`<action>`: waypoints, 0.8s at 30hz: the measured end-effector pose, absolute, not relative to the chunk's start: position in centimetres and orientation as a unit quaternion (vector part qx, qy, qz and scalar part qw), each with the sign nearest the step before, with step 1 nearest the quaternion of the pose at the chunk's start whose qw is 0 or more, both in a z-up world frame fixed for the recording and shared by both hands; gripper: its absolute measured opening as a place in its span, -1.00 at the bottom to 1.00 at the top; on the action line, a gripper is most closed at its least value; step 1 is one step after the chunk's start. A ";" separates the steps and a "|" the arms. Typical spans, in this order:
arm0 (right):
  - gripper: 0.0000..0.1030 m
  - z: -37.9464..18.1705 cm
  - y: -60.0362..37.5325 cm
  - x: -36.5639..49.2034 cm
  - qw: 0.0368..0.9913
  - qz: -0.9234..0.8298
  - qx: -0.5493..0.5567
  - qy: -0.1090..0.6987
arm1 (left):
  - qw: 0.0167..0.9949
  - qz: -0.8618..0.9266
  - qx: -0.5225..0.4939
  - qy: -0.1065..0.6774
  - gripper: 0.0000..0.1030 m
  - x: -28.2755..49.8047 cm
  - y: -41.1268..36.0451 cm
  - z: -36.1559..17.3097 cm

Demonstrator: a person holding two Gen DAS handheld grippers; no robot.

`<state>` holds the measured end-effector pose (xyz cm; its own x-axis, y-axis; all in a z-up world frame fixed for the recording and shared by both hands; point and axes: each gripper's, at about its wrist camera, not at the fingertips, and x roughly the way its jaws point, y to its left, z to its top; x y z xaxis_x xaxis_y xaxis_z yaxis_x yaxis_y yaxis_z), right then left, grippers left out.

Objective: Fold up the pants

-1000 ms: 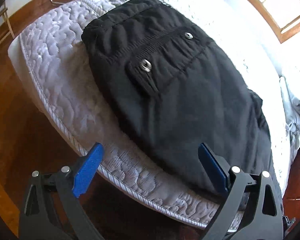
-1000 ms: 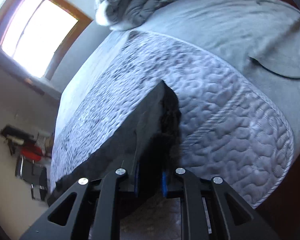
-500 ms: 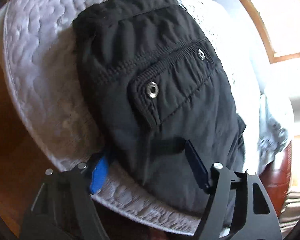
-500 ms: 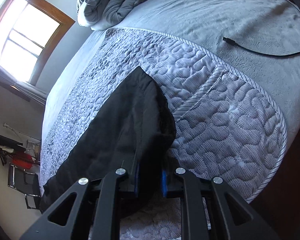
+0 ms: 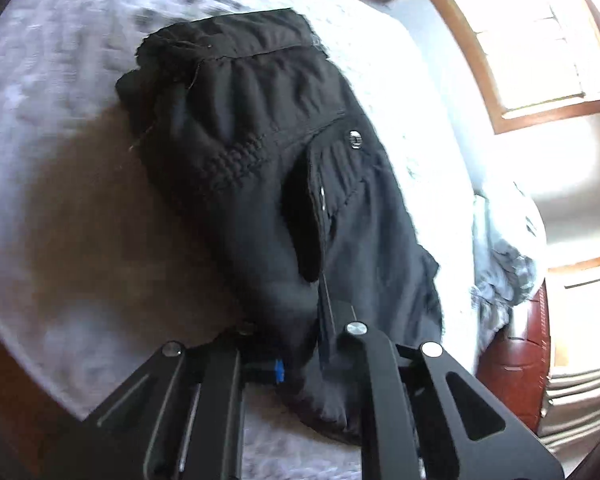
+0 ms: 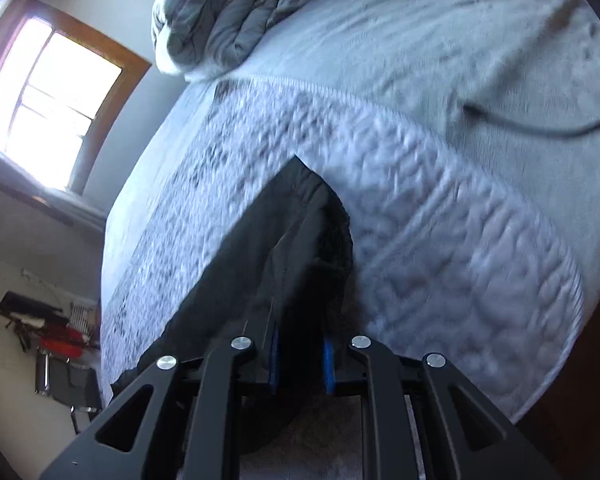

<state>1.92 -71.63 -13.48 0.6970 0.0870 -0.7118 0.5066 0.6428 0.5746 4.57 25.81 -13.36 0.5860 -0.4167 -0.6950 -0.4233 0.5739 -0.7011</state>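
Note:
Black pants lie folded on a quilted grey mattress, their pocket flap and a metal snap facing up. In the left wrist view my left gripper is shut on the near edge of the pants, which bunch up and lift between its blue pads. In the right wrist view the pants rise in a dark ridge from my right gripper, whose blue pads are shut on the cloth. The far end of the pants is hidden behind that ridge.
A rumpled grey duvet lies at the far end of the mattress. A dark cable trails across the pale sheet. Bright windows are beyond the bed, with chairs and red items by the wall.
My left gripper went from wide open to shut on the near edge of the pants, which now bunch and lift. The right gripper kept its hold and the view shifted slightly.

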 end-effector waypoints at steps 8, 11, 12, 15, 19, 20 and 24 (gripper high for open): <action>-0.69 -14.7 -75.0 3.0 0.821 -0.201 0.371 0.385 | 0.774 -0.013 -0.439 0.456 -0.77 6.4 21.1 -15.3; -0.69 -16.3 -75.4 2.4 0.811 -0.206 0.382 0.392 | 0.776 -0.012 -0.440 0.452 -0.68 5.9 21.5 -15.6; -0.68 -16.8 -75.5 2.2 0.808 -0.206 0.389 0.391 | 0.775 -0.008 -0.439 0.455 -0.49 5.6 21.7 -15.7; -0.68 -17.3 -75.6 1.7 0.805 -0.205 0.406 0.381 | 0.774 0.021 -0.431 0.463 -0.13 4.6 22.1 -15.4; -0.68 -16.1 -75.1 1.6 0.812 -0.203 0.402 0.371 | 0.783 0.061 -0.421 0.453 0.55 2.9 23.8 -13.9; -0.69 -15.7 -74.9 1.9 0.815 -0.202 0.400 0.368 | 0.794 0.087 -0.408 0.442 0.62 2.0 24.0 -13.0; -0.68 -13.9 -73.6 2.3 0.829 -0.204 0.376 0.361 | 0.808 0.102 -0.394 0.426 0.70 0.1 24.7 -11.0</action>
<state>2.29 -73.58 -13.87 0.6565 -0.0664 -0.7514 0.6096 0.6334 0.4766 0.07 24.67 -11.01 0.6158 -0.1713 -0.7690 -0.5006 0.6687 -0.5498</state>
